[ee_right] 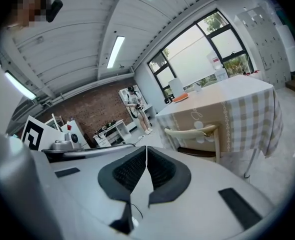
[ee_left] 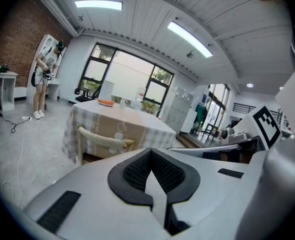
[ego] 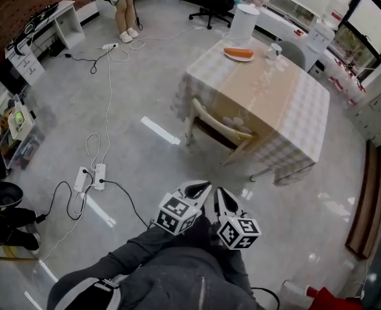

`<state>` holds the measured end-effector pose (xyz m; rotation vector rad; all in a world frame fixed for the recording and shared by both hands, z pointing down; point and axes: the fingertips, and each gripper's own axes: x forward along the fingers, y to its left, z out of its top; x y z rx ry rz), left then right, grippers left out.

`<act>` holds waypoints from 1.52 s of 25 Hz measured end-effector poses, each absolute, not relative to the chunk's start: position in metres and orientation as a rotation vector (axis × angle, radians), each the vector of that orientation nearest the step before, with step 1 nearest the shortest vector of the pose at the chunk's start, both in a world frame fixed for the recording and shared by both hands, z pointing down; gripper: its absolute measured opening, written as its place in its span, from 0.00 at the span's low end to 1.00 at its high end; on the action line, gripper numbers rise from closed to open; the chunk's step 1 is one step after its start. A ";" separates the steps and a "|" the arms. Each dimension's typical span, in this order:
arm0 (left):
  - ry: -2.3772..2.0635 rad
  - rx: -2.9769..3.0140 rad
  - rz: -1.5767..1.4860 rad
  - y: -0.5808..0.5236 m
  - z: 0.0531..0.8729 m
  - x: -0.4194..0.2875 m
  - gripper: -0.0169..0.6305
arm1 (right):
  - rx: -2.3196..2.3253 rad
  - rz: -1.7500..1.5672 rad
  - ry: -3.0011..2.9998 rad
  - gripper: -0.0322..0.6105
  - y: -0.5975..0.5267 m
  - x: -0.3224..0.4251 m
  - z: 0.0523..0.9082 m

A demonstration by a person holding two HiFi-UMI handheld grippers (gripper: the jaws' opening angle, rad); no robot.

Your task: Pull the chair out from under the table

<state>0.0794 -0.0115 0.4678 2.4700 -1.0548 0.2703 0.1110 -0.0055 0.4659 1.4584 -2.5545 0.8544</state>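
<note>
The cream-painted wooden chair (ego: 220, 126) with a curved top rail, slim legs and a dark seat stands pushed in at the near side of the desk, its seat under the cloth's hem and its backrest just outside it. The desk (ego: 278, 105) is rectangular and draped in a soft beige-and-white checked cloth with a plain tan runner down its middle; the cloth hangs in folds at the corners. On its far end lie a white plate with an orange, elongated piece of food (ego: 238, 53), a small white cup (ego: 274, 50) and, beside them, a tall white cylinder (ego: 245, 22).

The left tongs (ego: 201, 187) and the right tongs (ego: 222, 194) are near each other, well short of the chair and pointing toward it. Each has smooth grey shells and black ribbed pads; both pairs of jaws are pressed together with nothing between them.

The floor (ego: 145, 89) is glossy pale grey, marked with white tape strips. Two white power strips (ego: 91, 177) with trailing cables lie on it at the left. A black office chair (ego: 213, 2) and a standing person (ego: 123, 8) are at the far side.
</note>
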 end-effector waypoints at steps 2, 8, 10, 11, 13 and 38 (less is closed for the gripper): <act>-1.054 2.467 0.275 -0.026 0.467 0.082 0.04 | 1.452 0.862 -2.559 0.07 -0.022 0.116 0.467; -1.079 2.477 0.274 -0.085 0.462 0.096 0.04 | 1.471 0.848 -2.592 0.07 -0.089 0.137 0.455; -1.089 2.474 0.277 -0.103 0.461 0.099 0.04 | 1.467 0.847 -2.597 0.07 -0.108 0.141 0.454; -1.096 2.469 0.277 -0.110 0.461 0.100 0.04 | 1.461 0.848 -2.599 0.07 -0.116 0.142 0.454; -1.112 2.457 0.274 -0.125 0.461 0.100 0.04 | 1.446 0.854 -2.601 0.07 -0.131 0.144 0.454; -1.207 2.416 0.269 -0.229 0.480 0.102 0.04 | 1.327 0.948 -2.640 0.07 -0.243 0.166 0.485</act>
